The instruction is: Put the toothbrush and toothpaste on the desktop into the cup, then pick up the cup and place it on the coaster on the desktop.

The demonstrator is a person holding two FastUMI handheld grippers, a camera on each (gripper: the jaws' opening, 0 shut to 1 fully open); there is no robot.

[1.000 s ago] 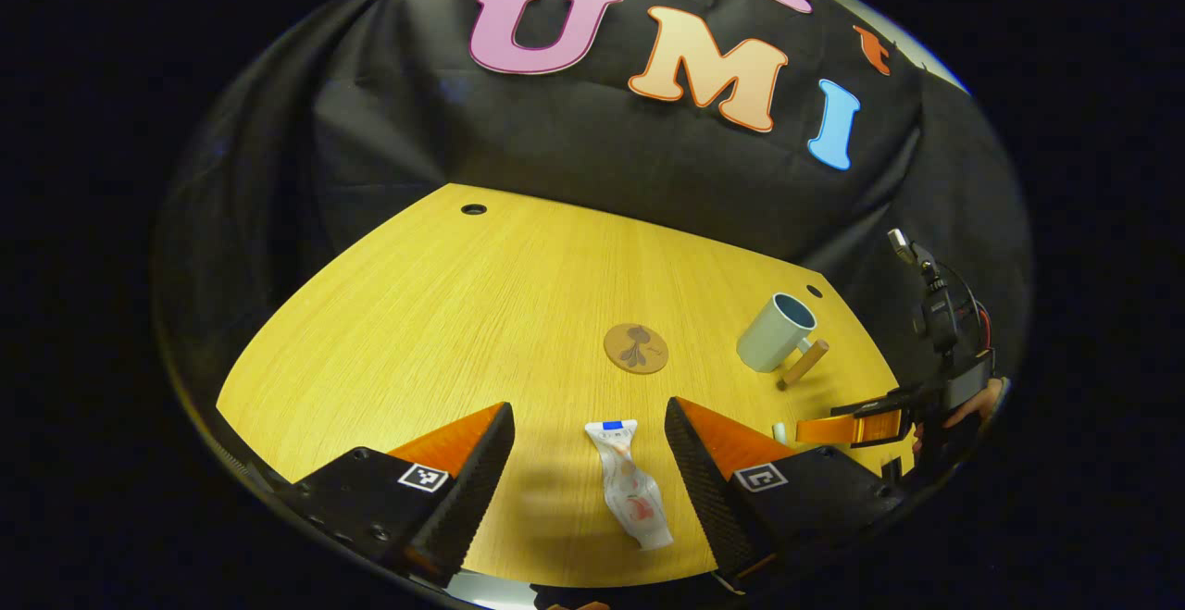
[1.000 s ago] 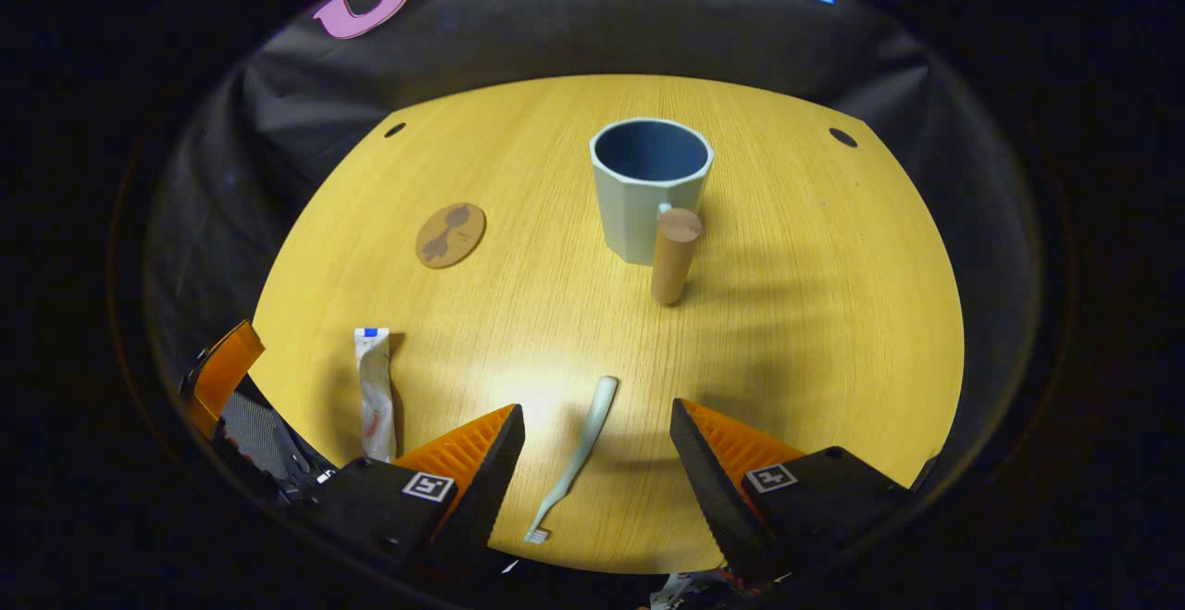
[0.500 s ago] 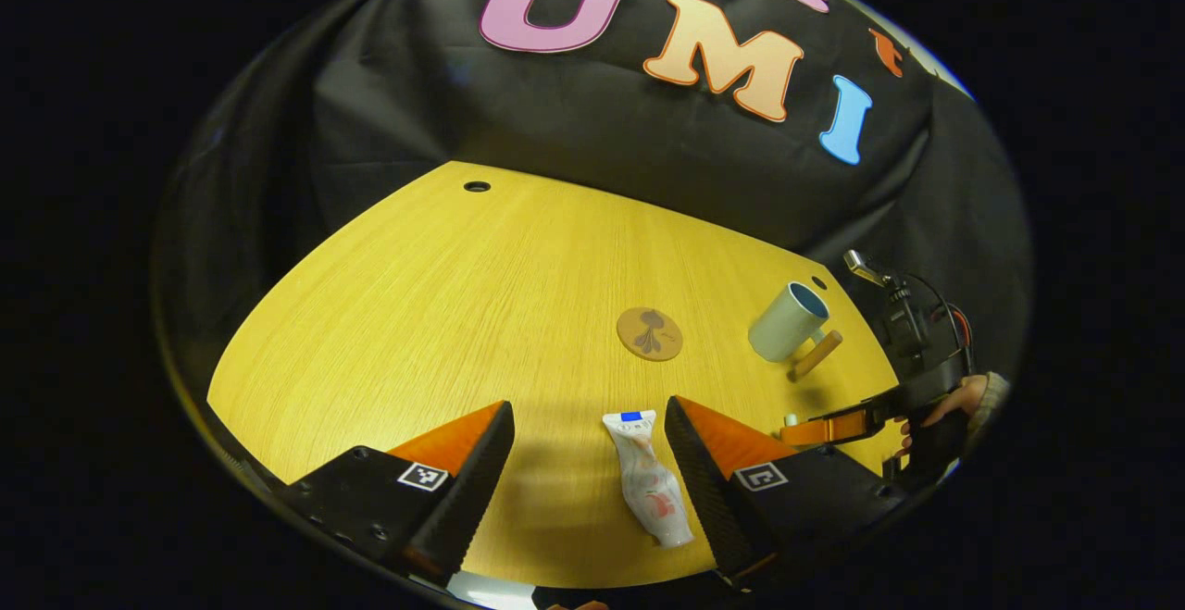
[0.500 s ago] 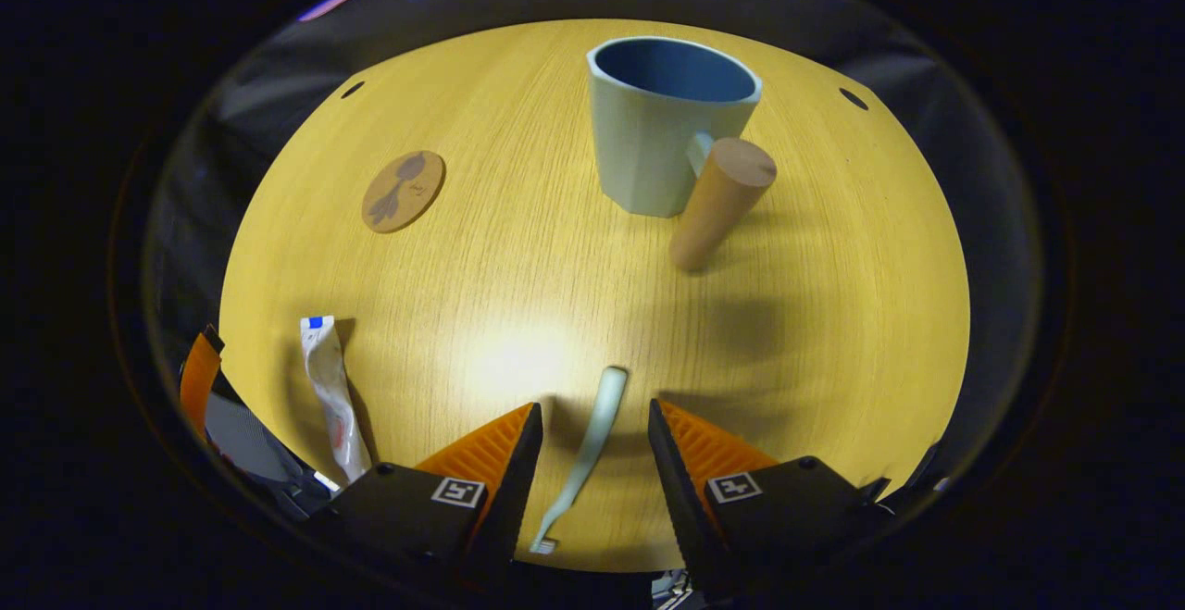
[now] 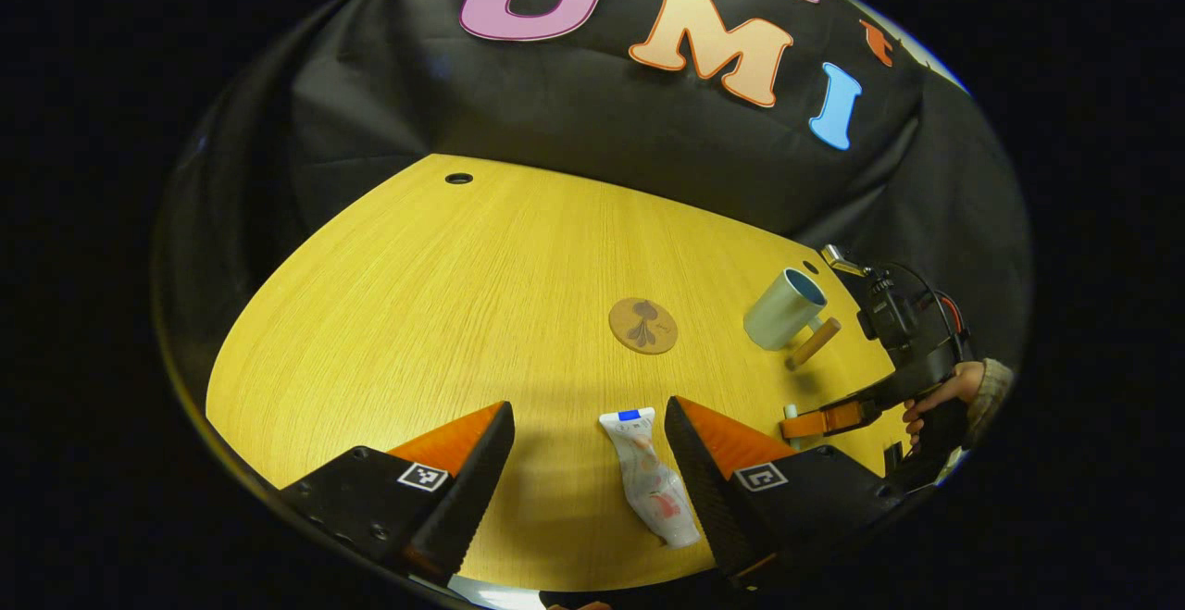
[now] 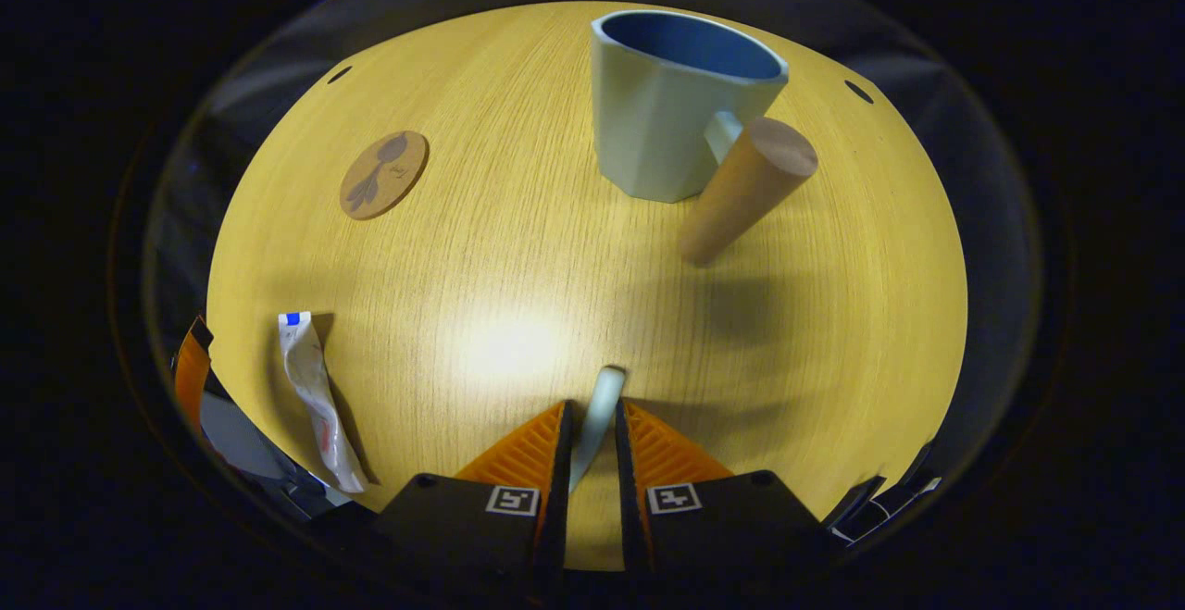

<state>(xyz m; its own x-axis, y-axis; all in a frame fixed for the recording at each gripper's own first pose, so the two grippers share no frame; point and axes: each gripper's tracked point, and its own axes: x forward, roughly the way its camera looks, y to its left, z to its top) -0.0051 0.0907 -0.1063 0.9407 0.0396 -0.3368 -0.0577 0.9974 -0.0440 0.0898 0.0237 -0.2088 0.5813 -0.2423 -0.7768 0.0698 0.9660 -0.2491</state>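
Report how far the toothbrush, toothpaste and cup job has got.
Done: nothing is in the cup yet; it looks empty and stands apart from the coaster.
In hand: the right gripper has its fingers closed on the toothbrush. The left gripper is open around the toothpaste, which lies on the desktop.
Left: both items into the cup, then the cup onto the coaster.

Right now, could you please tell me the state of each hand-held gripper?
Left hand-held gripper: open, toothpaste lying between its fingers.
Right hand-held gripper: shut on the toothbrush.

Left tool (image 5: 589,462) spread wide, right tool (image 6: 590,443) closed.
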